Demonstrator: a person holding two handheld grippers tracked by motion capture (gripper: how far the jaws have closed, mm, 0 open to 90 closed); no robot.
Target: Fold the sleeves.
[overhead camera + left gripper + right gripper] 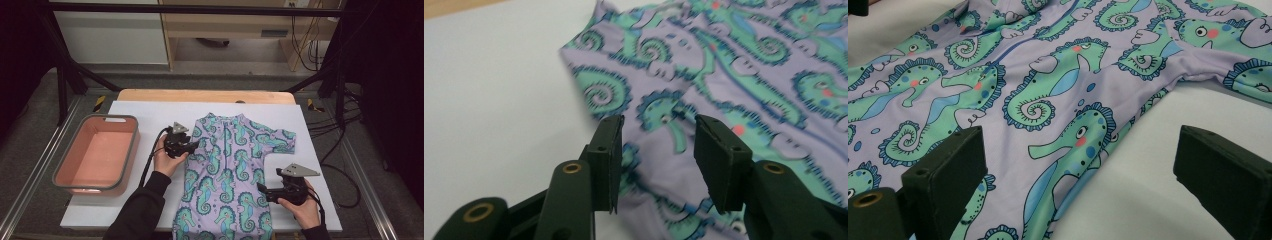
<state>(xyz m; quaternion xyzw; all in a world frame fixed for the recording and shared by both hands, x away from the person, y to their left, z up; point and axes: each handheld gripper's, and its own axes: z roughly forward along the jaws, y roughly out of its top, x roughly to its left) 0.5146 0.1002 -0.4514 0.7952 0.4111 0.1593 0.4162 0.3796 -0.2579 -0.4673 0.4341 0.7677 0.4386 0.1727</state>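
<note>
A lilac child's garment [225,170] printed with green seahorses lies flat on the white sheet [145,115], collar at the far end and one short sleeve spread to the right. My left gripper [192,146] sits at the garment's left shoulder. In the left gripper view its jaws [658,122] stand apart just over the folded-in fabric [734,65], not pressing it. My right gripper [262,192] rests low at the garment's right side. In the right gripper view [1080,135] its jaws are wide apart, straddling the fabric edge [1048,65] and bare sheet.
A pink bin with a grey rim [132,150] stands on the left of the sheet, with nothing in it. The wooden table edge [200,95] shows at the far side. Cables [325,125] hang off to the right, and a black frame surrounds the table.
</note>
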